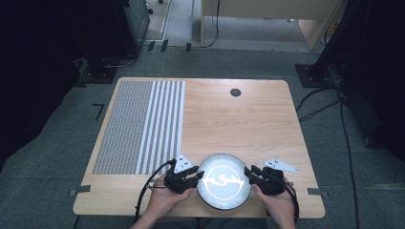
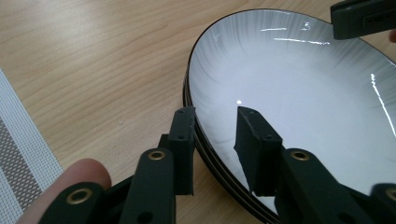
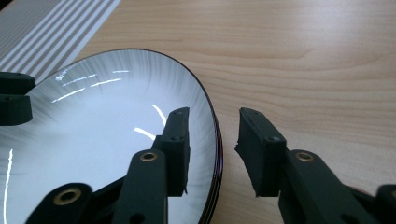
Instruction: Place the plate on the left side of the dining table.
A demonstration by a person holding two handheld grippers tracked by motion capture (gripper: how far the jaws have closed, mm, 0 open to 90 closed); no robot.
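A round plate point(image 1: 224, 183) with a dark rim and a glossy grey-white inside lies on the wooden table point(image 1: 239, 124) near its front edge. Stacked lines show along its rim; whether more than one plate lies there I cannot tell. My left gripper point(image 1: 195, 179) is at the plate's left edge, my right gripper point(image 1: 248, 174) at its right edge. My left gripper point(image 2: 215, 126) is open, one jaw outside the rim and one over the plate point(image 2: 299, 93). My right gripper point(image 3: 214, 126) is open and straddles the rim of the plate point(image 3: 107, 121) the same way.
A grey and white striped placemat point(image 1: 138, 126) covers the table's left part. A small black round grommet point(image 1: 235, 92) sits near the far edge. Carpet, cables and dark stands surround the table. Bare wood stretches beyond the plate.
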